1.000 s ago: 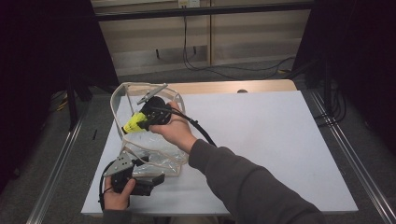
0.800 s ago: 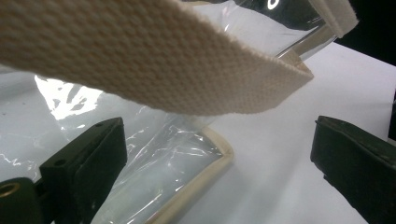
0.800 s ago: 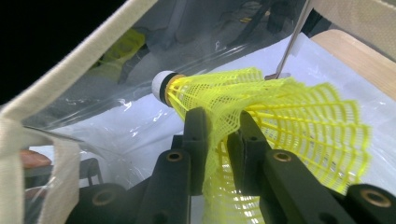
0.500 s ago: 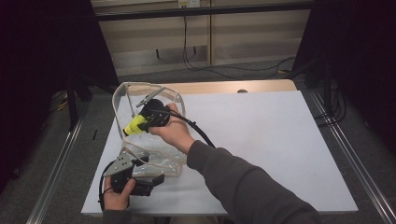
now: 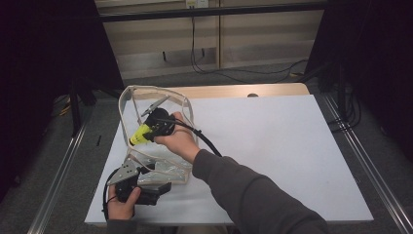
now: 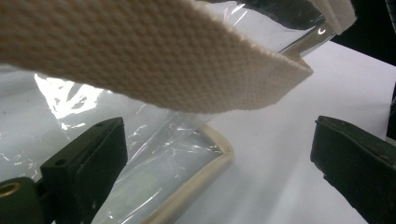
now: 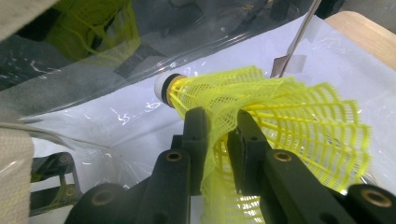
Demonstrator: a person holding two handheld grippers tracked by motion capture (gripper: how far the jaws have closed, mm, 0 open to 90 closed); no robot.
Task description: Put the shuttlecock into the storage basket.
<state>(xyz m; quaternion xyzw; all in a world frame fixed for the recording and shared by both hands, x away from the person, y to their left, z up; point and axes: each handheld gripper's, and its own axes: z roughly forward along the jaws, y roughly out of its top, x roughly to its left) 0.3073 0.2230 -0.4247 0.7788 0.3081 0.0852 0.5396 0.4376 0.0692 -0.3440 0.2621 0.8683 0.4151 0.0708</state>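
High view: clear bag [image 5: 160, 168] with cream trim standing on white worktop [image 5: 292, 156], at 9 o'clock of the sheet's centre. Right tongs [image 5: 139, 137] reaching into the bag's open top, clamped on yellow shuttlecock [image 5: 140, 134], pointing toward 8 o'clock. Right hand [image 5: 179, 141] just behind, sleeve running off to 5 o'clock. Left tongs [image 5: 163, 187] low at 7 o'clock of the bag, at its lower edge; left hand [image 5: 122, 204] gripping the body at the worktop's near edge.

Left gripper view: left tongs [image 6: 219, 163] standing wide apart, nothing pressed between the pads. Cream webbing strap [image 6: 140, 56] crossing overhead from 9 to 3 o'clock. Bag's trimmed corner [image 6: 205, 154] lying between the jaws, nearer the left one; whether it touches that pad, cannot tell. Worktop [image 6: 289, 116] beyond.

Right gripper view: right tongs [image 7: 218, 135] closed narrowly on the shuttlecock's mesh skirt [image 7: 261, 112], skirt squeezed between the pads. White cork tip pointing to 10 o'clock, skirt flaring toward 3 o'clock. Clear film of the bag [image 7: 116, 60] around, worktop under it.
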